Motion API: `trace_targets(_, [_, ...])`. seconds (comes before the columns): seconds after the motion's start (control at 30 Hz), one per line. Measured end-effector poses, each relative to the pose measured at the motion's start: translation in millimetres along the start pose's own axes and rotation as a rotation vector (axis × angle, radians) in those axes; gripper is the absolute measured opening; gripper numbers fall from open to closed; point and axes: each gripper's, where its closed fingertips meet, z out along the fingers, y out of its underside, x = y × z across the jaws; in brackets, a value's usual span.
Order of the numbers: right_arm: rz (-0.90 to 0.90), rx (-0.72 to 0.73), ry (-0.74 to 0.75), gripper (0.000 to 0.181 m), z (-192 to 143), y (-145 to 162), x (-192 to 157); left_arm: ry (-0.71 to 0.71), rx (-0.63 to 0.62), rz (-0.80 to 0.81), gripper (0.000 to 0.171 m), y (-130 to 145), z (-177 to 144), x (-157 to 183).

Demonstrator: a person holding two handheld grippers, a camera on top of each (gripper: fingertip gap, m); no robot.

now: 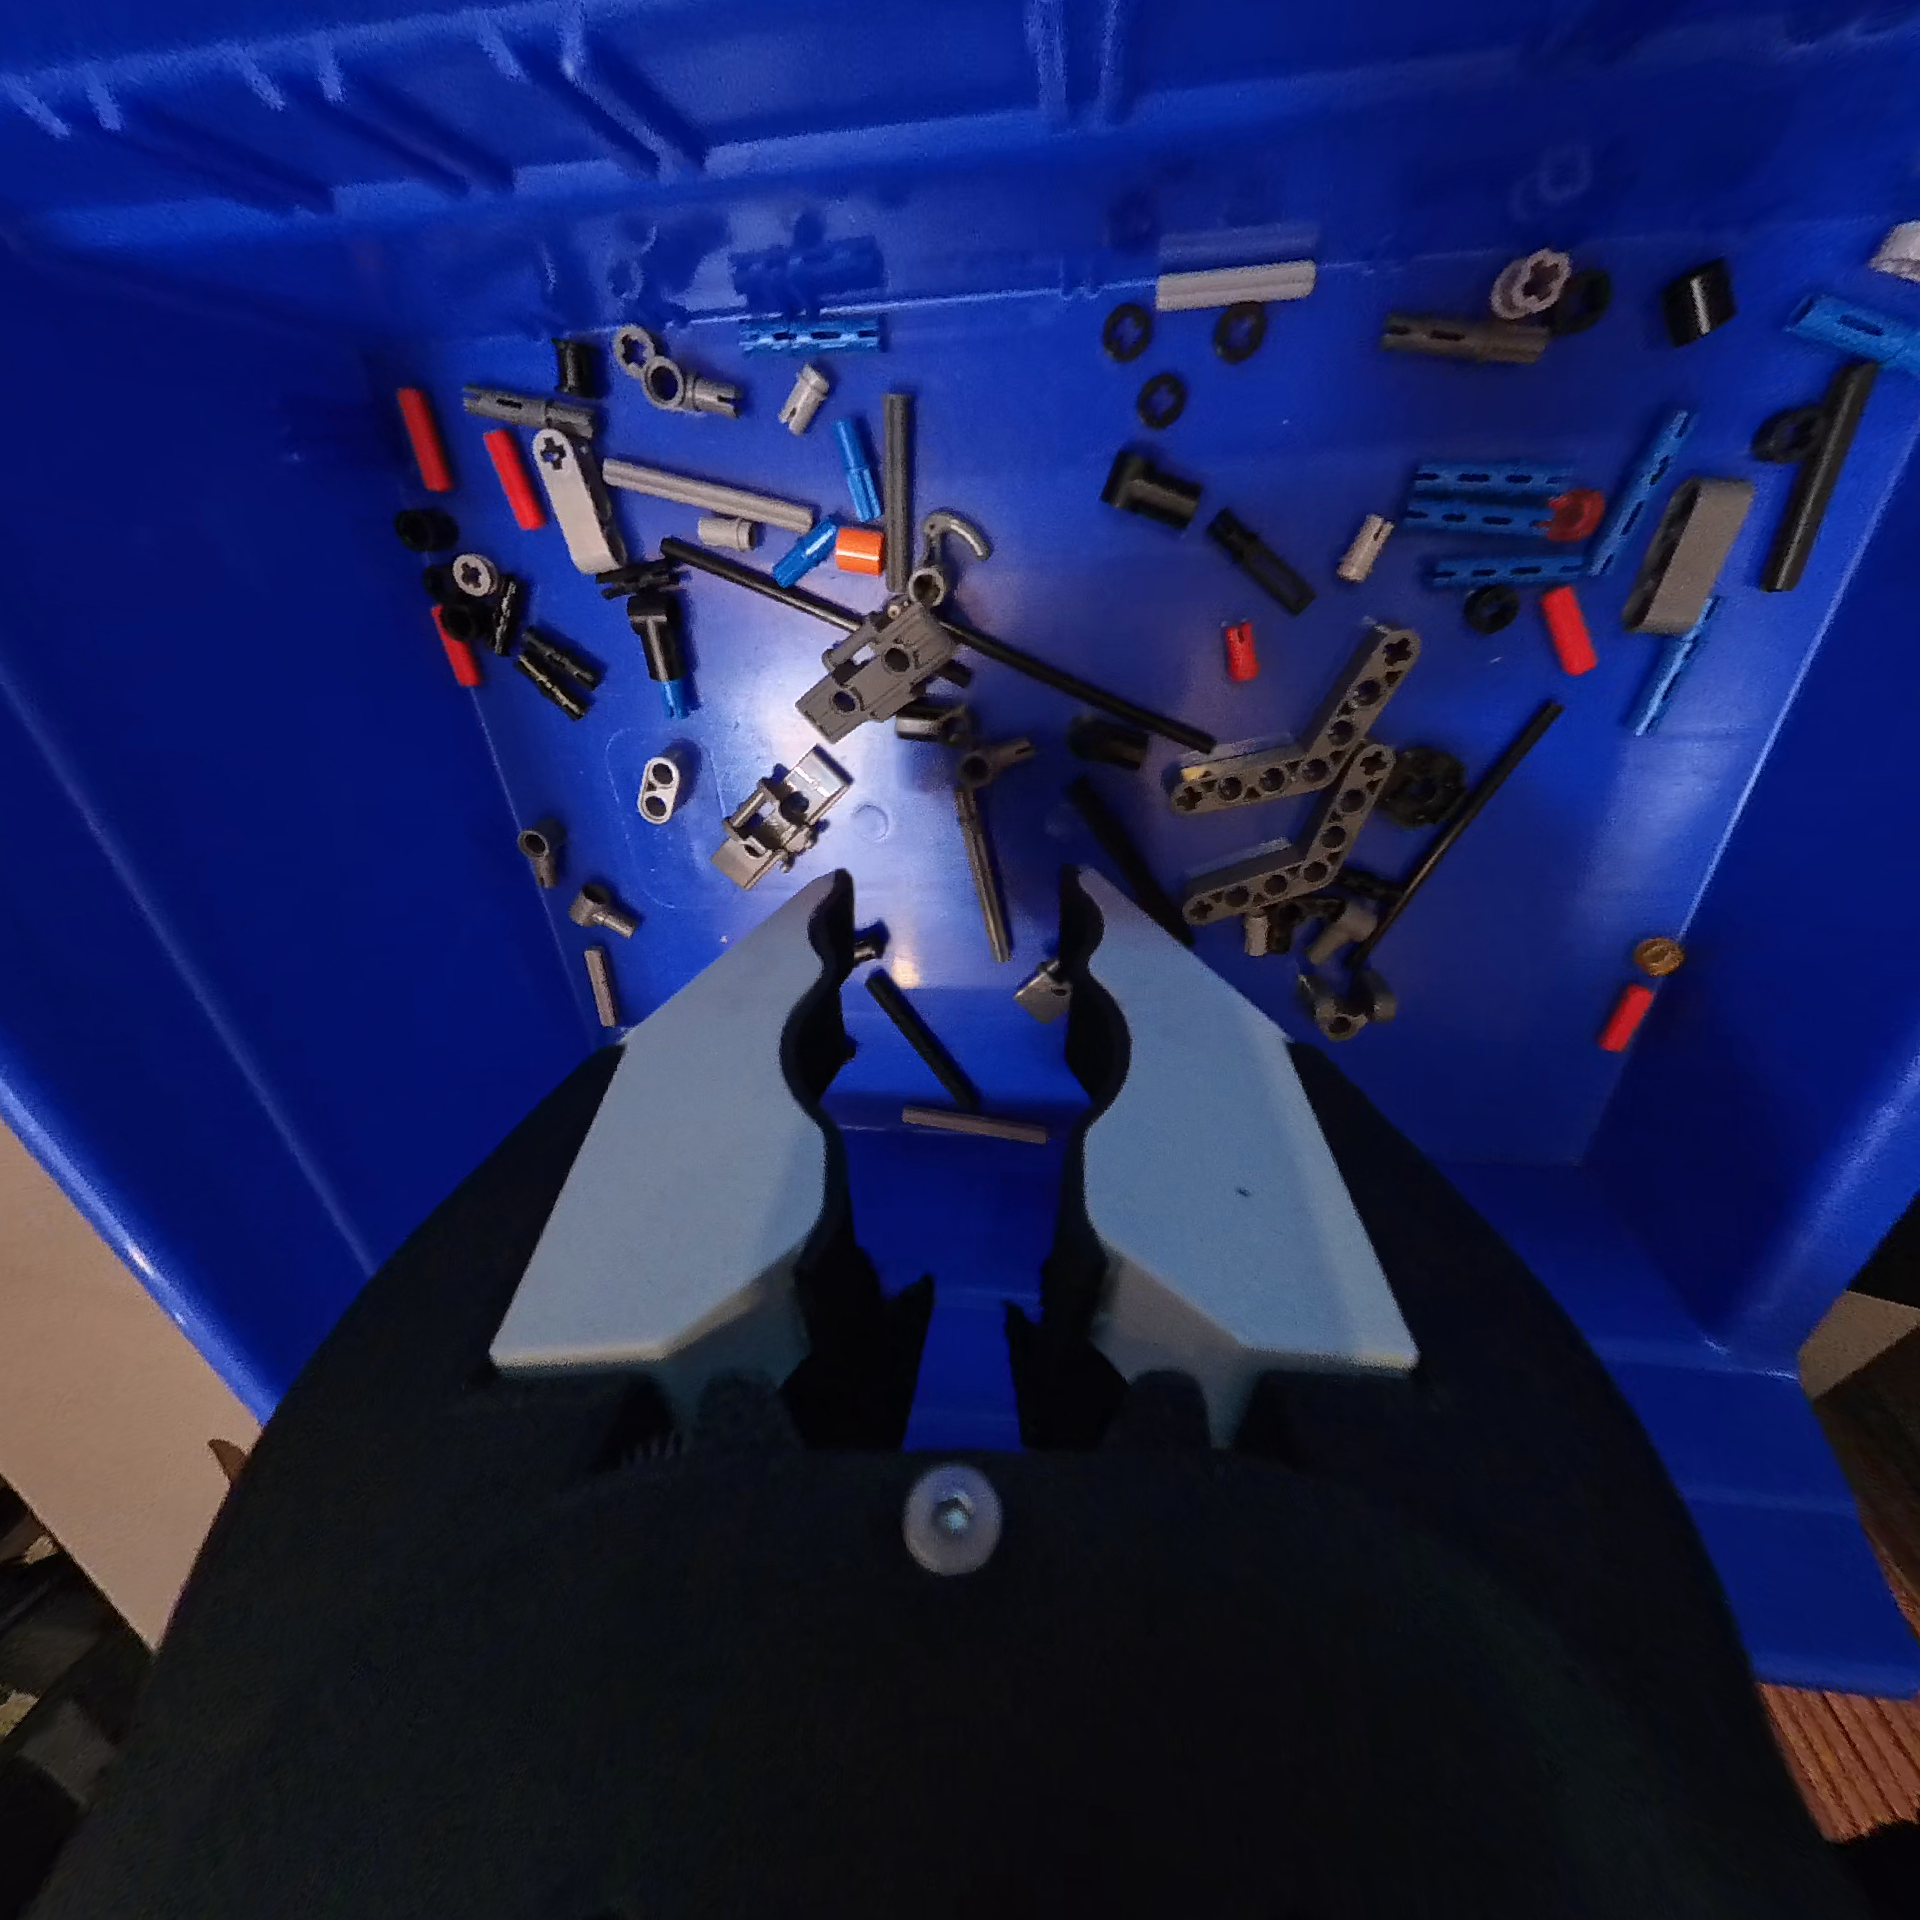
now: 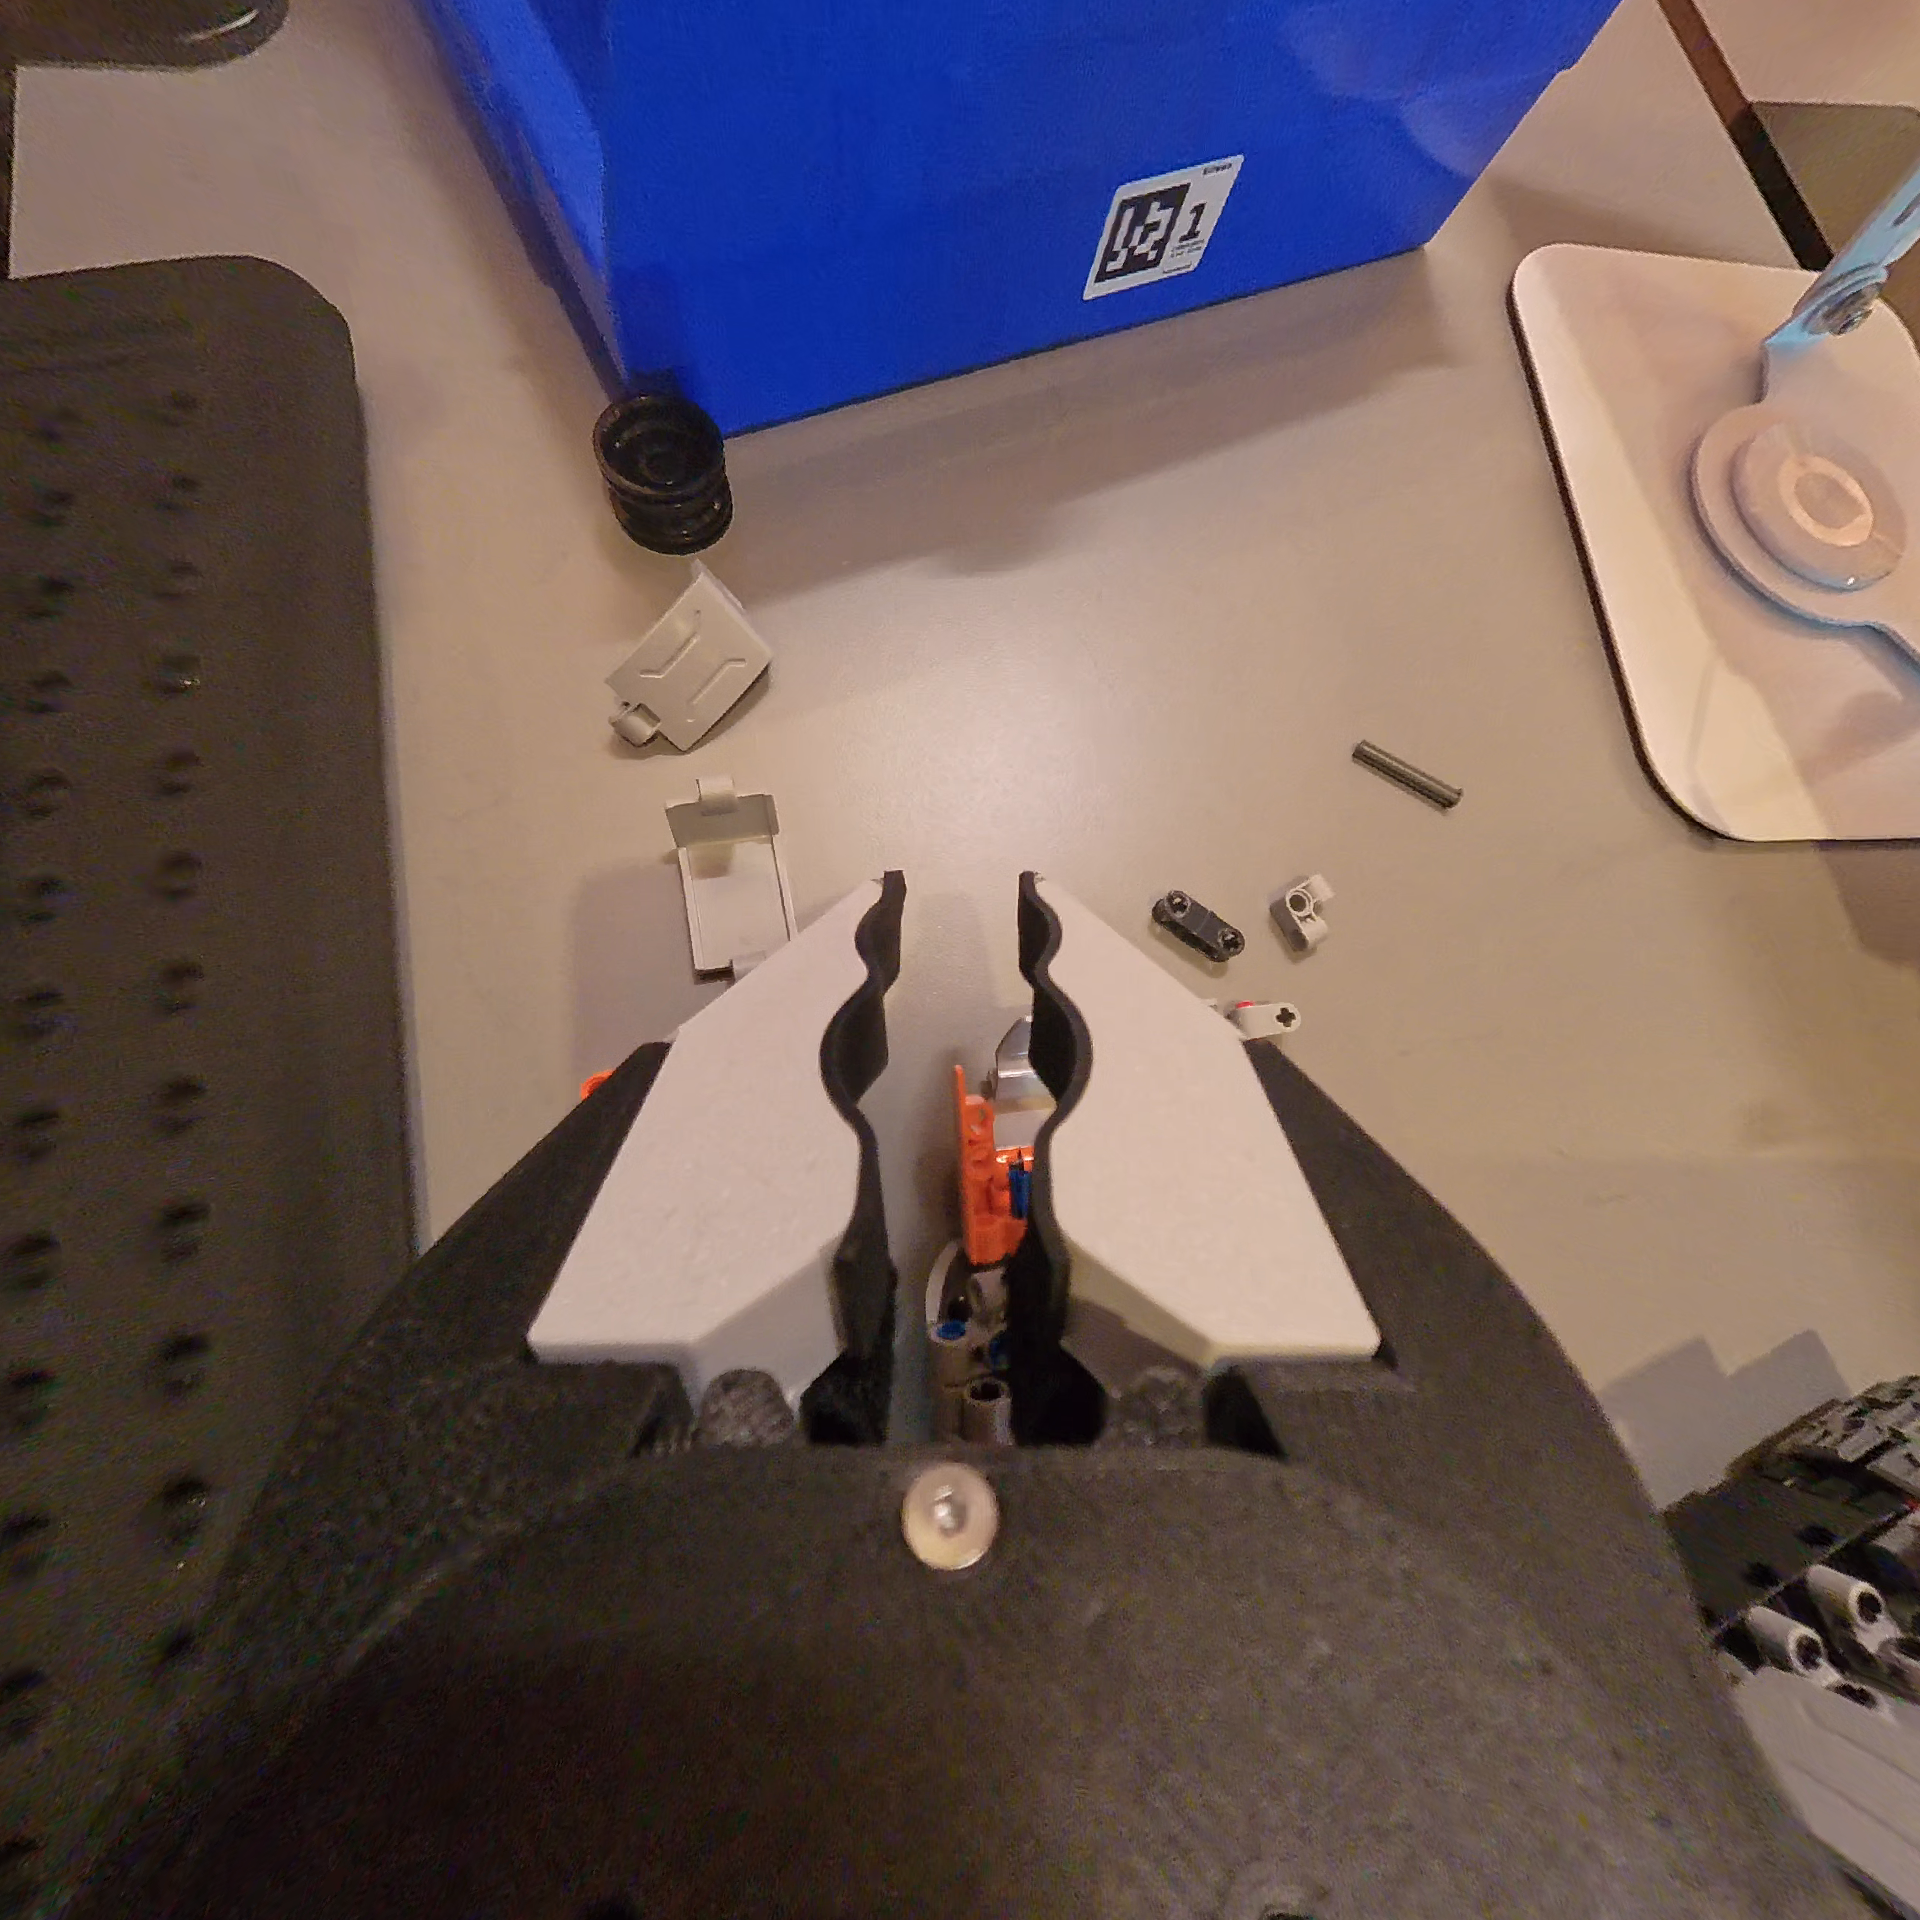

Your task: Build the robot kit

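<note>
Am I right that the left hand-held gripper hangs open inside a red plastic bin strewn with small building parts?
Not quite: the left wrist view shows a blue plastic bin, not red. The rest holds: the left hand-held gripper hangs open inside it, over scattered small building parts.

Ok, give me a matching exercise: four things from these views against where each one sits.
1 black tyres
2 orange bush
3 dark grey axle
4 left gripper

A lying on the blue bin floor
B open, hovering above loose parts
C on the table near the white base
D on the table at the bin's outer corner

Pairs: 1-D, 2-A, 3-C, 4-B
</note>
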Motion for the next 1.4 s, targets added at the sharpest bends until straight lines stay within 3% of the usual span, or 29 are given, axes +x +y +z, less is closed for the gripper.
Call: trace_targets(1.4, [-0.051, -0.014, 0.041, 0.020, -4.4, -2.7, -0.4, 0.077, -0.050, 0.027, 0.042, -3.7, 18.9, 23.4])
